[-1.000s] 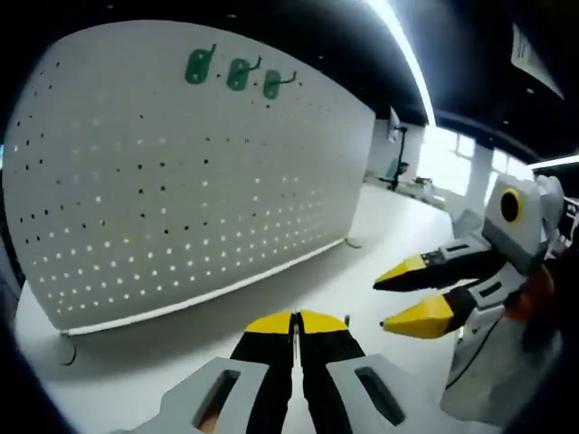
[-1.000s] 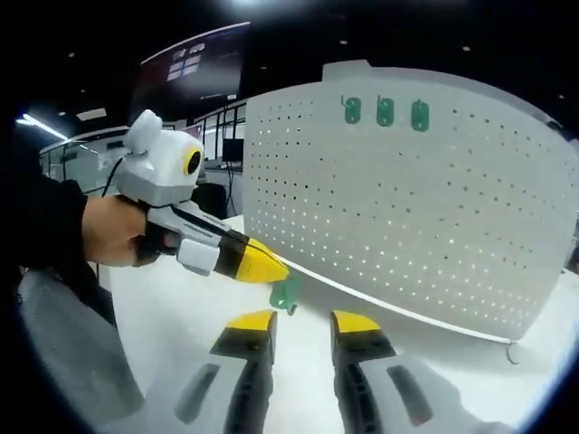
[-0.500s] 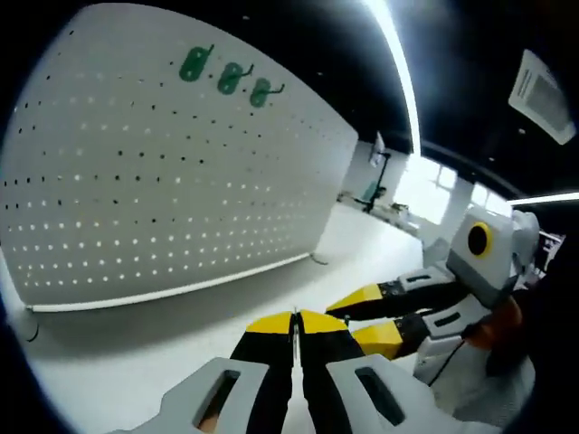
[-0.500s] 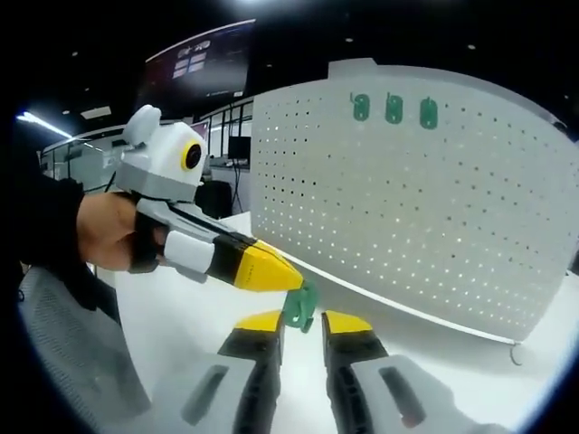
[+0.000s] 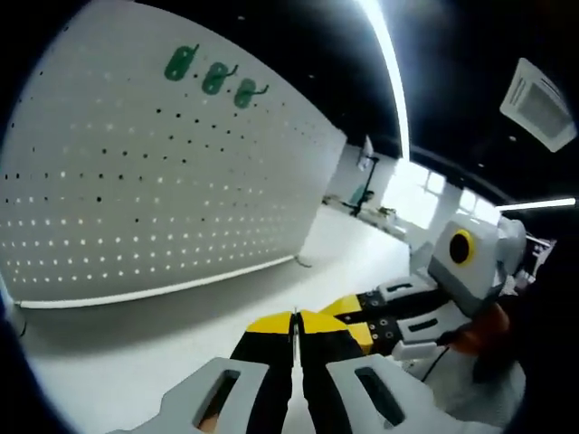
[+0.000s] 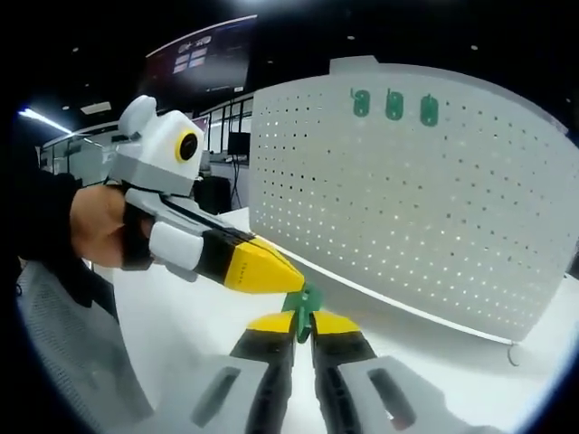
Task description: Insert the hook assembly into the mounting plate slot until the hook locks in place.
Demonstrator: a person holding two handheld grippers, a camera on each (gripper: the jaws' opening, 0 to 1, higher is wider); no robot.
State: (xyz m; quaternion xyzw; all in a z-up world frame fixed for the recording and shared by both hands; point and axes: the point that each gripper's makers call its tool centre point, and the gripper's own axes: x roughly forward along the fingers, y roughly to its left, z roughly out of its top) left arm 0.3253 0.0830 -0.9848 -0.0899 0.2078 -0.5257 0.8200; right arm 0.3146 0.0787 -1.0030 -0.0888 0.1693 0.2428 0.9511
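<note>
A small green hook (image 6: 303, 306) is pinched between the yellow tips of my right gripper (image 6: 303, 322), which is shut on it. My left gripper (image 6: 291, 282) reaches in from the left, shut, its tip holding the top of the same hook. In the left gripper view, my left gripper (image 5: 294, 318) has its jaws pressed together, and the right gripper (image 5: 344, 316) meets it from the right. The hook is hidden there. The white mounting pegboard (image 6: 407, 208) (image 5: 181, 199) stands upright behind. Three green hooks (image 6: 394, 105) (image 5: 215, 79) hang near its top edge.
The pegboard stands on a white table (image 5: 136, 362) with open surface in front of it. A person's hand (image 6: 95, 221) holds the left gripper. A bright ceiling light strip (image 5: 384, 63) and distant desks lie beyond the board's right end.
My right gripper's jaws have gone from open to shut on the green hook hanging from the left gripper's tip. The two grippers have drawn together.
</note>
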